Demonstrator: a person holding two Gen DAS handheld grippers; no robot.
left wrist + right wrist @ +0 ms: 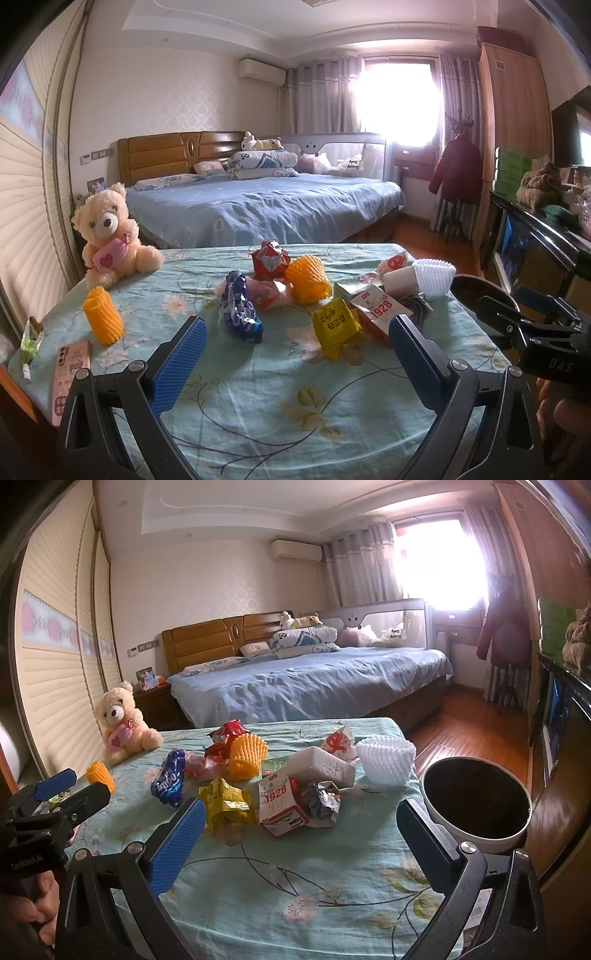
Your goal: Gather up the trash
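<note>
Trash lies scattered on a table with a floral cloth (258, 402): a blue wrapper (240, 314), a yellow wrapper (336, 326), a red-and-white "1928" carton (376, 310), two orange foam nets (308, 280) (102, 315), a red wrapper (269, 260) and a white foam net (434, 277). My left gripper (297, 325) is open just short of the blue and yellow wrappers, holding nothing. My right gripper (301, 806) is also open, near the carton (280, 805) and yellow wrapper (225, 803). A white bin (480, 840) with a dark inside stands by the table's right edge.
A teddy bear (110, 236) sits at the table's far left corner. A pink box (70, 376) and a green wrapper (31, 339) lie along the left edge. A bed (258, 206) is beyond the table, a dark cabinet (535, 251) to the right.
</note>
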